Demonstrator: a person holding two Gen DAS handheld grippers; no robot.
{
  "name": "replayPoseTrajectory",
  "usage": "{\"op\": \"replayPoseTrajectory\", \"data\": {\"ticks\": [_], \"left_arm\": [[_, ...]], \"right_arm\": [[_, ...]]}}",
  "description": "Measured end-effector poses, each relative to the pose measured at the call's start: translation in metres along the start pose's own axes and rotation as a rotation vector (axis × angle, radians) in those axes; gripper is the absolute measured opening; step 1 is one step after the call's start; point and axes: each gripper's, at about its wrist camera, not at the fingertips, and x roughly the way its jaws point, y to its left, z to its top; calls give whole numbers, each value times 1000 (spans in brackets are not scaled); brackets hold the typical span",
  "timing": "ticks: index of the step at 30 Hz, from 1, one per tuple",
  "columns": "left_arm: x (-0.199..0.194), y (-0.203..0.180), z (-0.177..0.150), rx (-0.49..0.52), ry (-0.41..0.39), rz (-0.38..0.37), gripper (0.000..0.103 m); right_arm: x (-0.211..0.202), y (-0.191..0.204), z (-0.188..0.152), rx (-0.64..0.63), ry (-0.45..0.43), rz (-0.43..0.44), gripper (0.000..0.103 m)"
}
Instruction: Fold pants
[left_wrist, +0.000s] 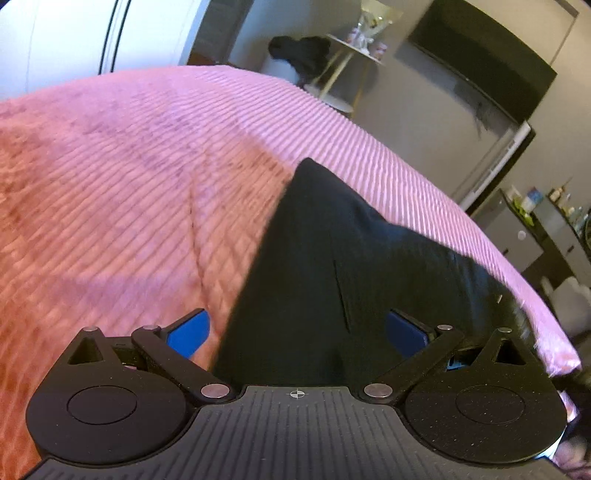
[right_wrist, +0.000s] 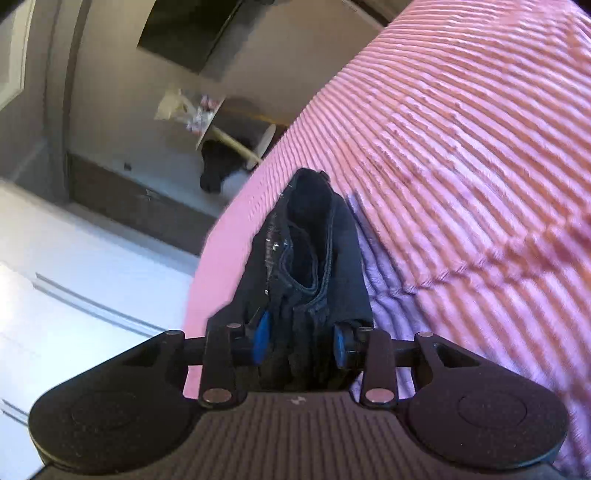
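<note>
Between your left gripper (left_wrist: 297, 332)'s widely spread blue pads, the dark pants (left_wrist: 332, 266) run forward to a peak over the pink ribbed bedspread (left_wrist: 147, 166), but neither pad presses the cloth, so on this side the fold looks barely begun and you hold nothing, with the tool tipped down at the bed. Your right gripper (right_wrist: 301, 343), angled down likewise, has its jaws drawn narrow on a bunched, seamed edge of the pants (right_wrist: 314, 243), which stand up off the bedspread (right_wrist: 461, 147); laying that edge over and flattening it is left.
</note>
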Motion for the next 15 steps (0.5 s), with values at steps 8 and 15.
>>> {"op": "replayPoseTrajectory", "data": {"ticks": [8,15], "left_arm": [[54,-2,38,150,226,-60,103],[102,-7,58,159,305,-142,103]], "right_arm": [[-6,6,17,-175,180,32,56],[-37,-7,38,-227,176,106,72]]}}
